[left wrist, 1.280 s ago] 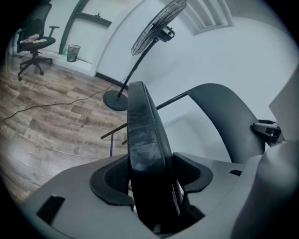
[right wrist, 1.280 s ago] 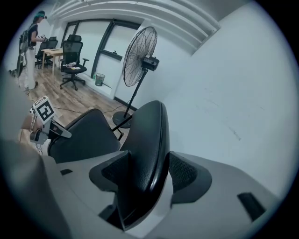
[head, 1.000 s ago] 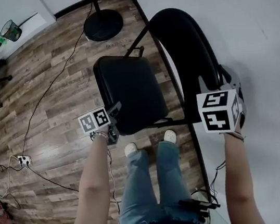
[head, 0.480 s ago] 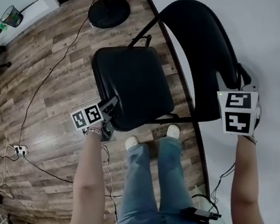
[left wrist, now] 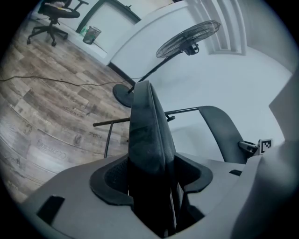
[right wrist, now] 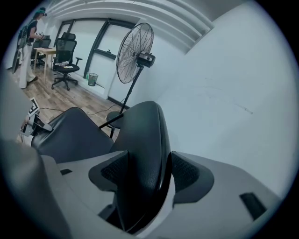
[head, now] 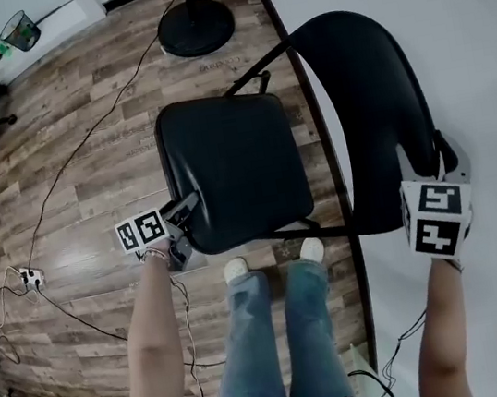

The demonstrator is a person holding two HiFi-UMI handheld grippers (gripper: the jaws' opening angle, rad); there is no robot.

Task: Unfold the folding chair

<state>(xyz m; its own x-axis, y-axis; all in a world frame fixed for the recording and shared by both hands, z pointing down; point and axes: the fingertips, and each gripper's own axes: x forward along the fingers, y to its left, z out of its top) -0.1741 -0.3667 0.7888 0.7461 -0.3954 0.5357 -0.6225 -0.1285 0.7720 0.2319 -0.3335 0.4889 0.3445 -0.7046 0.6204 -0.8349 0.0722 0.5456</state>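
The folding chair (head: 350,74) stands on the wooden floor (head: 85,172) beside the white wall (head: 466,37). Its seat (head: 234,167) has dropped flatter, away from the backrest (head: 382,153), so I judge it nearly unfolded. It faces left, and the backrest's length runs away from me. My left gripper (head: 184,214) pinches the seat's edge and my right gripper (head: 436,158) pinches the backrest.

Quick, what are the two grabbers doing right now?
The left gripper: closed on the chair seat.
The right gripper: closed on the chair backrest.
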